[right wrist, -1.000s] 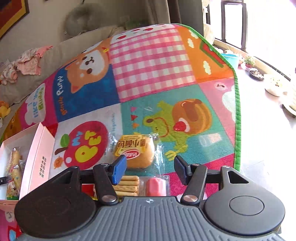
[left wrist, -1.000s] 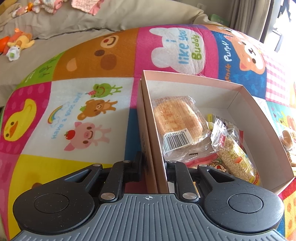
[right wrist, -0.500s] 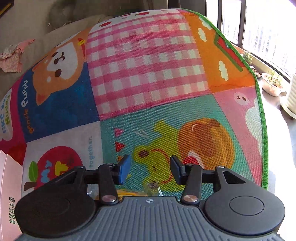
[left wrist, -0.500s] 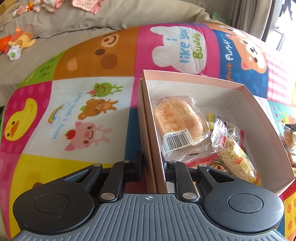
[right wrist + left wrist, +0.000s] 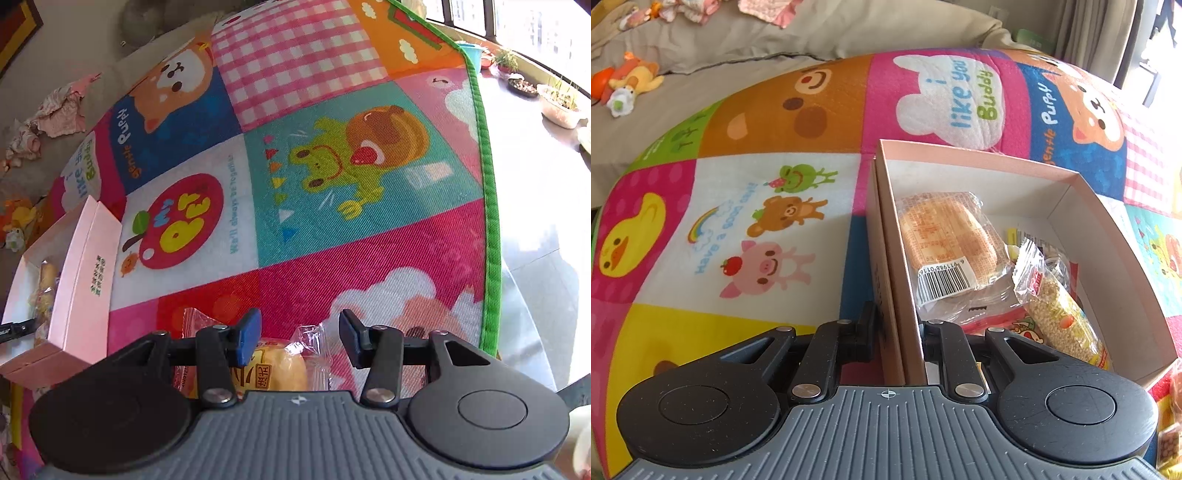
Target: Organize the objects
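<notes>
We pinch the pink box (image 5: 892, 258) wall with the left gripper (image 5: 897, 332); right gripper (image 5: 299, 334) spread over a wrapped bun (image 5: 284, 369) (no contact) near the play mat (image 5: 332, 258) near edge.

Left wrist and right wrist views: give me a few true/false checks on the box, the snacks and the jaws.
1. The left gripper clamps the pink box by its side wall. True.
2. The box is empty. False: it holds a wrapped bun and a grain bar, among other packets.
3. The right gripper has its jaws apart over a yellow wrapped cake. True.
4. That cake lies inside the box. False: it lies on the play mat, outside the box.
</notes>
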`<state>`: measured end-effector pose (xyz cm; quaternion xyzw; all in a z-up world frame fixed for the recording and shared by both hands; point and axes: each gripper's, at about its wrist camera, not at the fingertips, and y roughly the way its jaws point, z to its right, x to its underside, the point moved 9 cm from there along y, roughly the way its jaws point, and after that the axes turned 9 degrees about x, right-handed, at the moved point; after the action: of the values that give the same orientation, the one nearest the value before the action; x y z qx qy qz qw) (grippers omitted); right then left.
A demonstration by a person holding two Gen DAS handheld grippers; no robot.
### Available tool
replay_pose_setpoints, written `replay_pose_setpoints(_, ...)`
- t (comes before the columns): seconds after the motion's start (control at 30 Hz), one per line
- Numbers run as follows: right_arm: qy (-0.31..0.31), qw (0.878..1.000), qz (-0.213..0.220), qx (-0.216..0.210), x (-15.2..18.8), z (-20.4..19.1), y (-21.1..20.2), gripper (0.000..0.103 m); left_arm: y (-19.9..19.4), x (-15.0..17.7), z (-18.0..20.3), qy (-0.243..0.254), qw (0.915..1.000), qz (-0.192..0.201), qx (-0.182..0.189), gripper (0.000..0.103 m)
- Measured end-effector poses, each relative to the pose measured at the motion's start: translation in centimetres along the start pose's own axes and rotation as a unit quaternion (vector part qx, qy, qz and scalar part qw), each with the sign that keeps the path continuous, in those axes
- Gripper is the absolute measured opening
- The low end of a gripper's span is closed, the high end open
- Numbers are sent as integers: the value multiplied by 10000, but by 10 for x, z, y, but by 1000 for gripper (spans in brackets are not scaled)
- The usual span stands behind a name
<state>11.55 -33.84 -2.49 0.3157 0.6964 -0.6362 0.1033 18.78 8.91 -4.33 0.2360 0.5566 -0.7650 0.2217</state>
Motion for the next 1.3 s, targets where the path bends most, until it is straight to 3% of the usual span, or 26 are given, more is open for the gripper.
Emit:
replay_pose_setpoints(0.1, -442, 9977, 509, 103, 16, -15, -32, 51, 0, 0, 0, -3, 10000, -19, -10, 17)
replay_pose_setpoints(0.2, -1469, 9837, 1026, 158, 35, -44, -65, 64, 0, 0, 0, -1, 10000, -22, -13, 17)
replay_pose_setpoints(0.43, -3383, 9372, 182, -834, 126, -101, -94, 65, -1, 2, 0, 18, 10000, -28, 26, 17)
replay_pose_setpoints(0.5, -3712, 9244, 91, -871, 144, -106, -96, 65, -1, 1, 0, 9, 10000, -32, 22, 17)
replay_pose_setpoints(0.6, -4056, 9129, 95, -453, 156, -104, -85, 62, -1, 1, 0, 15, 10000, -19, 30, 17)
replay_pose_setpoints(0.7, -3838, 9223, -33, -453, 152, -101, -77, 42, -1, 2, -1, 15, 10000, -21, 21, 17)
replay_pose_setpoints(0.73, -3749, 9260, -28, -438, 148, -101, -75, 30, -1, 2, -1, 13, 10000, -23, 11, 17)
replay_pose_setpoints(0.97, -3039, 9522, 235, -205, 108, -107, -45, 27, -1, 2, -1, 13, 10000, -16, 26, 17)
replay_pose_setpoints(1.1, -2462, 9679, 164, -474, 89, -118, -32, 27, -1, 2, -1, 21, 10000, -27, 17, 17)
replay_pose_setpoints(1.23, -2280, 9712, 129, -685, 83, -129, -28, 30, -1, 2, 0, 35, 10000, -22, 11, 17)
replay_pose_setpoints(1.3, -2474, 9667, 242, -610, 88, -131, -33, 40, -1, 2, 0, 33, 10000, -22, 6, 17)
